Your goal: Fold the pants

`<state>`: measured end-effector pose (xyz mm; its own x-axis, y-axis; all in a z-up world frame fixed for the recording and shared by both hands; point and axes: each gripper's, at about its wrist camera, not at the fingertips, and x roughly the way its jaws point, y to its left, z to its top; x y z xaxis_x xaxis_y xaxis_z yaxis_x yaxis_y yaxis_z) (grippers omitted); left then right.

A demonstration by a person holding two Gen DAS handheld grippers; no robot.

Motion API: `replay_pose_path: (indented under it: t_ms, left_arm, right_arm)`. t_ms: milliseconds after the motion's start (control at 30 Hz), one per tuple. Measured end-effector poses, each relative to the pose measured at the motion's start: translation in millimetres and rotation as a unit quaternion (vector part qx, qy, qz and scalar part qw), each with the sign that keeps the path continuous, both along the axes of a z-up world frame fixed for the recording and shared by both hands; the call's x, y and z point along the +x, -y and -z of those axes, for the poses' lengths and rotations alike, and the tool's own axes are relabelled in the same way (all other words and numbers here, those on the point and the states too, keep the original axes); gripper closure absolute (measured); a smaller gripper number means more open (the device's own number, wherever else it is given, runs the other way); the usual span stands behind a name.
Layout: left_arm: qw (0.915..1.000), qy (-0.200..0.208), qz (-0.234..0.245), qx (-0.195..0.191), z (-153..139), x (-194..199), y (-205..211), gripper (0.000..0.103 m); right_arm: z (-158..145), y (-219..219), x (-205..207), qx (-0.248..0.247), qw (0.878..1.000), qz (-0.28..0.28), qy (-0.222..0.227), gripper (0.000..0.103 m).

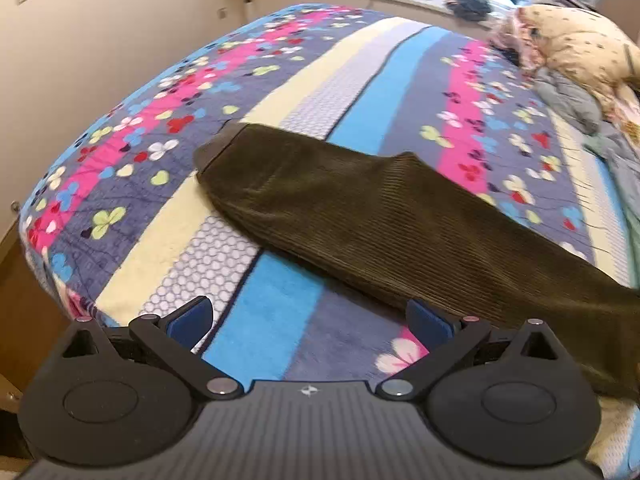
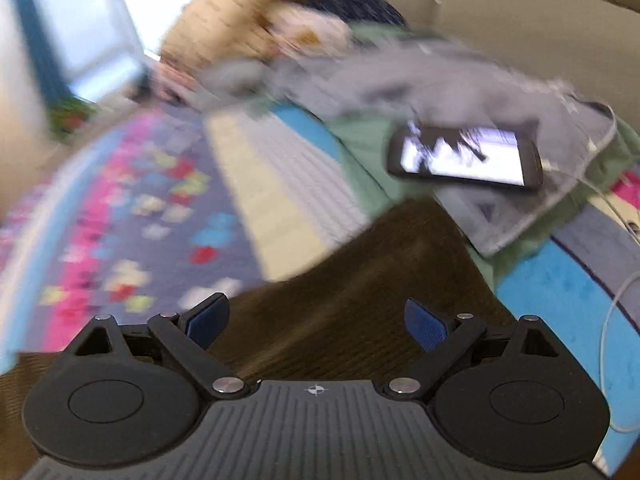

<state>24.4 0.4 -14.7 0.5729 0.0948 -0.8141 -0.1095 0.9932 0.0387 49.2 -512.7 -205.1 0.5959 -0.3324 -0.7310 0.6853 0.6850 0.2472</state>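
Across the floral bed (image 1: 280, 92) corduroy pants (image 1: 360, 208) lie flat for folding, my left hand-held gripper (image 1: 310, 318) and right hand-held gripper (image 2: 316, 320) both wide, empty.

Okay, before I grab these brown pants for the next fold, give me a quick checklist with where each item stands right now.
1. Left gripper open, nothing held: ok.
2. Right gripper open, nothing held: ok.
3. Pants flat on the blanket, legs stacked: ok.
4. Right gripper over pants fabric: ok.
5. Phone clear of the pants: cannot tell, it lies close by.
6. Right view sharp enough to aim: not ok, blurred.
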Motion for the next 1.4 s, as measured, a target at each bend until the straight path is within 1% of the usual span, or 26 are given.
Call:
replay_pose_path:
  t_ms: [33,100,167,233,267,300,367,433,467,500,533,600,667,700,733,767,800,867,900,933,1000,1033,1100,1233,1300,1400]
  left_arm:
    - [1.0,0.005,0.001,0.002,-2,-4,1,0.0]
    - [0.9998,0.006,-0.016,0.005,-1,-5,2,0.0]
    - [0.9998,-0.008,-0.019,-0.001,5,-1,2,0.0]
    - [0.9994,-0.031,-0.016,0.002,12,5,0,0.0]
    - [0.9994,-0.034,-0.01,0.007,12,7,-1,0.0]
    - [0.9994,-0.029,-0.008,0.017,11,7,-2,0.0]
    - [0.9992,-0.012,-0.026,0.029,6,3,-9,0.0]
    - [0.999,-0.013,-0.035,0.025,0,2,-14,0.0]
    - [0.9992,-0.017,-0.031,0.021,-3,2,-15,0.0]
    - [0.9995,-0.013,-0.025,0.017,-7,-1,-15,0.0]
    - [0.9997,0.002,-0.02,0.011,-11,-7,-17,0.0]
    - [0.9995,0.015,-0.023,0.013,-14,-13,-15,0.0]
    - [0.9998,0.012,-0.008,0.016,-13,-17,-11,0.0]
    - [0.9998,0.013,-0.002,0.015,-13,-20,-10,0.0]
    - [0.9998,0.014,-0.001,0.012,-11,-22,-8,0.0]
    - [0.9998,0.016,0.003,0.007,-10,-24,-6,0.0]
    - [0.9998,0.014,0.01,0.006,-7,-24,-3,0.0]
    - [0.9996,0.013,0.02,0.013,-2,-24,5,0.0]
    - [0.9997,0.008,0.012,0.02,0,-25,8,0.0]
    - [0.9998,0.002,0.009,0.016,0,-27,9,0.0]
    - [0.9995,0.004,0.032,-0.004,-8,-32,12,0.0]
    - [0.9993,0.014,0.036,-0.006,-15,-36,13,0.0]
    - [0.9988,0.035,0.033,-0.012,-27,-41,12,0.0]
    - [0.9965,0.047,0.049,-0.049,-39,-42,12,0.0]
    - [0.9952,0.056,0.063,-0.05,-41,-43,16,0.0]
    - [0.9942,0.055,0.074,-0.056,-41,-38,25,0.0]
  right_arm:
    - [8,4,15,-0.001,1.0,0.001,-0.016,0.008]
    - [23,6,37,-0.04,0.998,0.002,-0.044,0.008]
    - [41,1,47,-0.07,0.995,-0.003,-0.076,0.006]
    - [64,0,55,-0.074,0.991,-0.012,-0.113,0.004]
    - [74,0,61,-0.081,0.988,-0.019,-0.129,0.001]
    - [79,2,66,-0.087,0.987,-0.018,-0.132,0.0]
    - [77,14,83,-0.047,0.988,0.021,-0.145,0.0]
    - [70,23,99,-0.009,0.983,0.058,-0.174,0.0]
    - [67,26,104,-0.002,0.981,0.061,-0.184,0.0]
    - [64,25,101,-0.001,0.981,0.058,-0.184,0.001]
    - [62,22,91,-0.002,0.984,0.049,-0.168,0.001]
    - [59,16,63,0.001,0.986,0.046,-0.16,0.001]
    - [49,2,23,0.003,0.992,0.047,-0.115,0.001]
    - [47,-8,1,0.002,0.996,0.033,-0.089,0.001]
    - [51,-16,-13,0.001,0.996,0.02,-0.082,0.001]
    - [68,-21,-21,0.007,0.995,0.008,-0.104,0.001]
    - [83,-26,-23,0.002,0.992,-0.002,-0.13,0.0]
    - [85,-41,-24,-0.056,0.992,-0.013,-0.115,0.001]
    - [83,-43,-26,-0.062,0.991,-0.017,-0.116,0.001]
    - [79,-40,-29,-0.047,0.992,-0.02,-0.115,0.001]
    - [66,-29,-34,-0.014,0.993,-0.015,-0.12,0.001]
    - [56,-26,-39,-0.013,0.994,-0.005,-0.11,0.001]
    - [28,-28,-52,-0.023,0.997,0.007,-0.069,0.001]
    - [-22,-45,-78,-0.017,1.0,-0.006,0.01,0.001]
    - [-39,-55,-97,-0.011,0.999,-0.014,0.037,0.001]
    - [-50,-56,-124,0.011,0.999,-0.013,0.048,0.001]
